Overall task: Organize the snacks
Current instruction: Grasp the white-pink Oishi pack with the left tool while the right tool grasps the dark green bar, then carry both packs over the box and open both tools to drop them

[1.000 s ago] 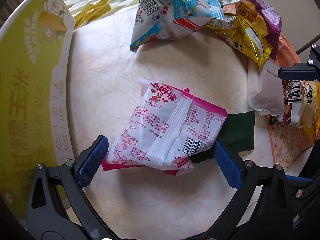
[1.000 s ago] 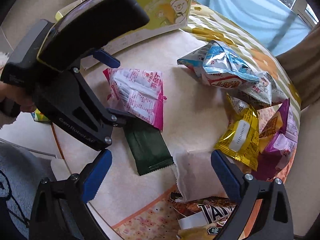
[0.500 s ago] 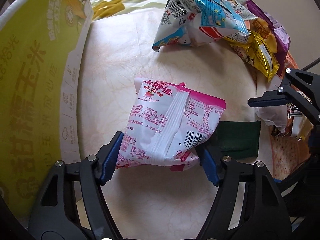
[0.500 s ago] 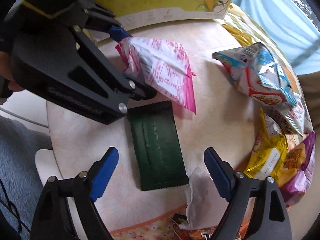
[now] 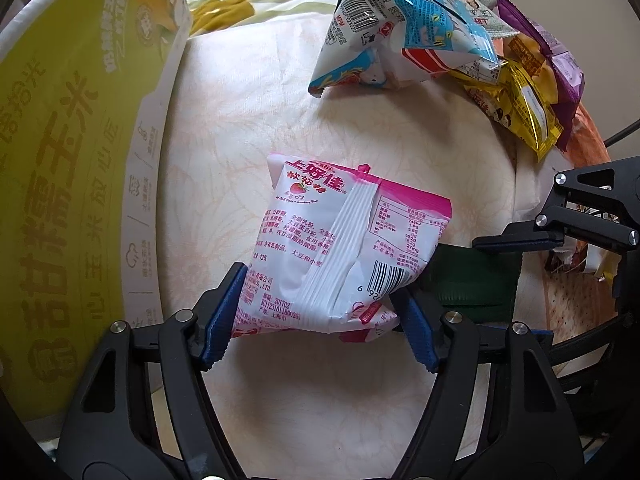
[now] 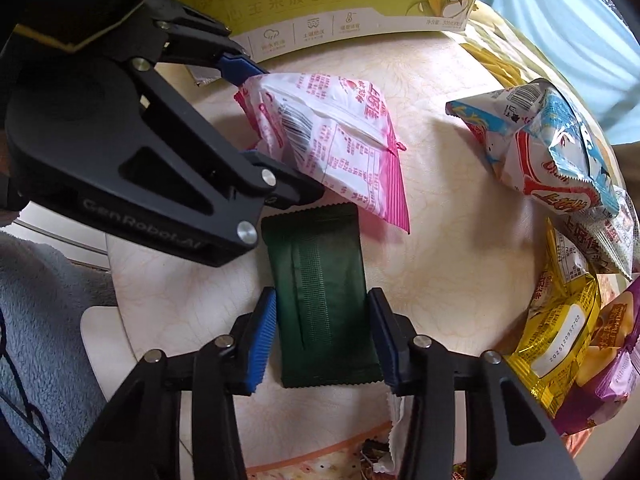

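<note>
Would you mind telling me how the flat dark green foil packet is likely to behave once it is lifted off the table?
The flat dark green foil packet looks thin and unbulged, so probably light. The right gripper pinches one end across its width, so the free end may droop a little. Its ribbed seal and matte surface suggest the blue pads should hold it without much slipping.

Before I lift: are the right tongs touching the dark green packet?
Touching. The right wrist view shows the right tongs shut on the dark green packet, both blue pads pressed against its long edges.
</note>
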